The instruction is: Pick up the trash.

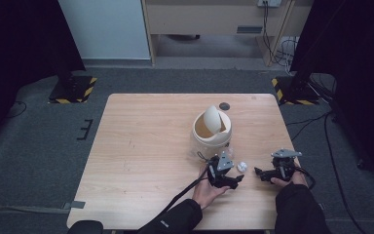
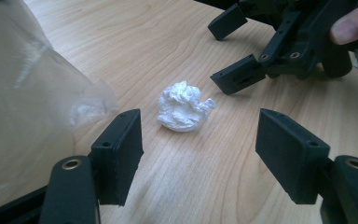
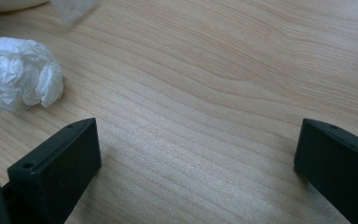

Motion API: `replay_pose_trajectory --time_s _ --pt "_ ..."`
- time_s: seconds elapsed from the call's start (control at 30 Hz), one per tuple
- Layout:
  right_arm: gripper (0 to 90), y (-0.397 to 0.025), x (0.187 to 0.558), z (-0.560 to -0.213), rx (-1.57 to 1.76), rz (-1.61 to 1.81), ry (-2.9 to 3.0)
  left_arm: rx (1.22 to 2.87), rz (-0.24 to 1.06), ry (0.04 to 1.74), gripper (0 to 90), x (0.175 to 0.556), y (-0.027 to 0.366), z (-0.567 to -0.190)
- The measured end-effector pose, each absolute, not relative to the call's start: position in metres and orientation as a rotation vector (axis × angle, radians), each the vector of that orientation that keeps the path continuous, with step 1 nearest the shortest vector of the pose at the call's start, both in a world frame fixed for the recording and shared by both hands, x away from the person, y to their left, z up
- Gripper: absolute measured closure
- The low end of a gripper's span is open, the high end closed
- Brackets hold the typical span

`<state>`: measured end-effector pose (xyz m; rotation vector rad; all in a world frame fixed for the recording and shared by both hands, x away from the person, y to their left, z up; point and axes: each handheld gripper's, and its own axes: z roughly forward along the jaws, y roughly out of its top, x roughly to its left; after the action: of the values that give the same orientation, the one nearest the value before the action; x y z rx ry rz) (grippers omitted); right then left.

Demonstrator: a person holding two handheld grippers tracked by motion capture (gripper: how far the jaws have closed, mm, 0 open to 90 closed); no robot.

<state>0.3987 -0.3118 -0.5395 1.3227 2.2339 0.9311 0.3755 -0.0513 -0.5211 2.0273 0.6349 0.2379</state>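
A crumpled white paper ball [image 1: 242, 166] lies on the wooden table [image 1: 146, 146] between my two grippers. In the left gripper view the paper ball [image 2: 183, 107] sits just ahead of my left gripper [image 2: 199, 144], whose jaws stand wide apart and empty. My left gripper [image 1: 237, 179] is just left of the ball in the high view. My right gripper [image 1: 258, 171] is just right of the ball, also open. The right gripper view has the paper ball [image 3: 18, 73] at the upper left, beyond my right gripper [image 3: 196, 154]. My right gripper [image 2: 235, 51] faces the ball from the far side.
A cream bin [image 1: 212, 130] with a swing lid and a clear plastic liner [image 2: 23, 93] stands just behind the ball. A small dark disc [image 1: 224, 106] lies near the table's far edge. Black stands [image 1: 70, 87] flank the table on the floor.
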Motion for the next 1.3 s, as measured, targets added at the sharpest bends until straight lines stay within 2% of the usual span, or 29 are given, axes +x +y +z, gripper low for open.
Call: replay_pose_trajectory --time_s 0.77,1.07,1.3 --pt "0.6 -0.312 0.399 -0.54 1.323 0.931 2.234 2.095 0.258 0.67 33.1 0.395 -0.083 -0.532" --pt "0.7 -0.312 0.399 -0.539 1.323 0.931 2.234 2.139 0.263 0.701 40.6 0.401 -0.088 -0.533" --pt "0.6 -0.312 0.399 -0.539 1.322 0.93 2.236 2.183 0.27 0.712 54.1 0.403 -0.093 -0.534"
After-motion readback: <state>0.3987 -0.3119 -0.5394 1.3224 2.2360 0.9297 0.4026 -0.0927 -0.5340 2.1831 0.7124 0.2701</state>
